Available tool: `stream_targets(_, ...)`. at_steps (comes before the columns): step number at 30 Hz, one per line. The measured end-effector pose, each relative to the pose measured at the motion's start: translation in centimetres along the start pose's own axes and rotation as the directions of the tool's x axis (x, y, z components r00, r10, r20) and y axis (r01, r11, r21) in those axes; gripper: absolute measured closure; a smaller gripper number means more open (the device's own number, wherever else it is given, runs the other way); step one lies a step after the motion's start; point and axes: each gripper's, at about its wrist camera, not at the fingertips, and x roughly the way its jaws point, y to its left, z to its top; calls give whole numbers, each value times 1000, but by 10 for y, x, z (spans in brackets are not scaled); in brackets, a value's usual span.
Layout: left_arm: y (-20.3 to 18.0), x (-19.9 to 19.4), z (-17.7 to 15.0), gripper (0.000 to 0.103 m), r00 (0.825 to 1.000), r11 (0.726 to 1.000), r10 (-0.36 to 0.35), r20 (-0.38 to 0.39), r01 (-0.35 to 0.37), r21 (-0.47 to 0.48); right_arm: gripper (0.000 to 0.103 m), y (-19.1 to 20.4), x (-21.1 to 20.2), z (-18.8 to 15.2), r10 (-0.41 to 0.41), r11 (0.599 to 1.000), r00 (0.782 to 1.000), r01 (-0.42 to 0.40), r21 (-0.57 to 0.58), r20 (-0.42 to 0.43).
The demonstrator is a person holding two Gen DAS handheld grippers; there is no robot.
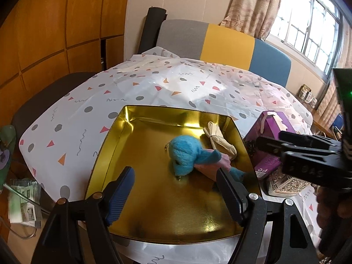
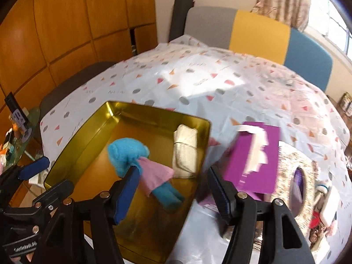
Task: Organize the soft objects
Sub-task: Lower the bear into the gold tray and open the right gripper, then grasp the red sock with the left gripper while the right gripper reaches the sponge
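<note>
The blue doll lay inside the gold tin beside a cream bundle. Both the right gripper and left gripper stood open, holding nothing. Lifting clear before reaching for the purple box would avoid snagging.

A glossy gold metal tin is mirroring a fuzzy blue plush doll and ribbed cream cloth roll, sitting on a sheeny plastic tablecloth.
</note>
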Motion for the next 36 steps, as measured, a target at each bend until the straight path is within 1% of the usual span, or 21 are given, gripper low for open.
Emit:
stream_targets(6,-13,-1,-2,26,1000,999,-14,-5,14,34,38,-18,-27,-12,-41,998,997,38,41,72)
stream_targets(12,-27,-5,-3,26,999,996,-44,-5,44,73,38,-46,-54,-26,-93,992,987,81,94,132)
stream_targets(17,-42,-8,-3,26,997,991,-75,-5,75,110,38,-86,-78,-44,-166,975,975,140,171,149)
stream_targets(21,-55,-12,-1,26,995,985,-103,2,102,136,38,-132,-96,-65,-249,942,960,210,263,126)
stream_targets(23,-63,-13,1,26,993,981,-119,4,117,157,38,-161,-103,-77,-290,914,952,244,324,100)
stream_targets(26,-81,-17,4,26,988,967,-157,4,152,206,38,-202,-112,-99,-360,856,931,307,417,54)
stream_targets(29,-104,-22,7,26,981,948,-196,-1,190,256,38,-243,-121,-123,-427,781,904,369,505,0)
stream_targets(30,-111,-22,8,26,979,942,-206,-2,199,270,38,-259,-124,-132,-448,747,894,388,539,-23)
stream_targets(33,-138,-26,12,26,970,917,-241,-9,231,325,38,-292,-127,-154,-478,672,875,417,612,-71)
stream_targets(35,-162,-29,15,26,961,890,-277,-16,263,373,38,-313,-128,-169,-496,619,863,426,660,-92)
stream_targets(36,-171,-30,15,26,957,878,-291,-20,275,392,38,-319,-129,-177,-504,600,858,430,675,-99)
